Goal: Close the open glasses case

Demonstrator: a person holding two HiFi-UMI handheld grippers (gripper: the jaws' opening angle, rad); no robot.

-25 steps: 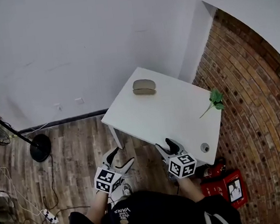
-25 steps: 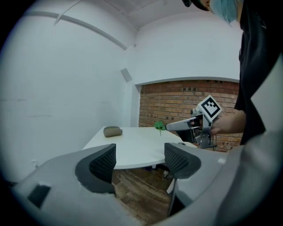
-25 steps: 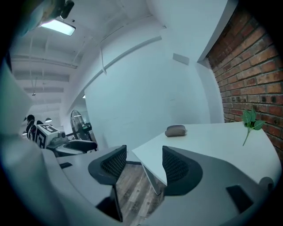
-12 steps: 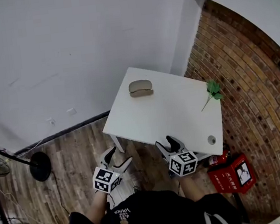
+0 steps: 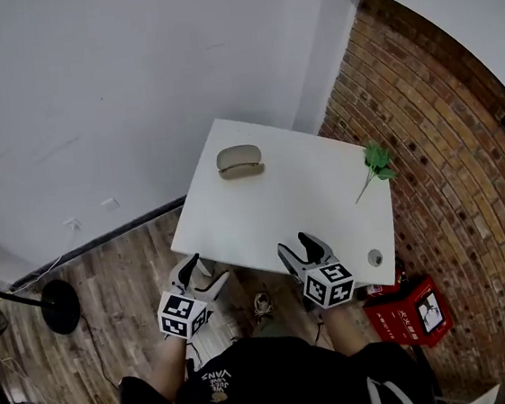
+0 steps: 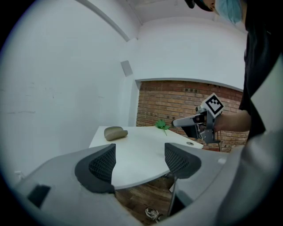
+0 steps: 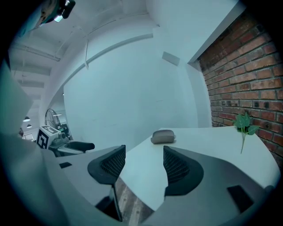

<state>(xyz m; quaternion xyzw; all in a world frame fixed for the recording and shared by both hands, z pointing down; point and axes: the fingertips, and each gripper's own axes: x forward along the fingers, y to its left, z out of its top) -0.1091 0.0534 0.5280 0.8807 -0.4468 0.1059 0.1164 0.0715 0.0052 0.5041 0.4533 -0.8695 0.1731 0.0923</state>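
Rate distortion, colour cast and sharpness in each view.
Head view: evenly lit, sharp; fisheye curves the red brick wall. Left gripper view: black circular vignette; the grey-brown oval glasses case is legible. Right gripper view: a bluish cast tints the white rectangular table; no glare.

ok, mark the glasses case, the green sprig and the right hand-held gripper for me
glasses case (image 5: pixel 238 156): head view, on its upper shell.
green sprig (image 5: pixel 375 157): head view, on the leaves.
right hand-held gripper (image 5: pixel 295 246): head view, midway between its two fingertips.
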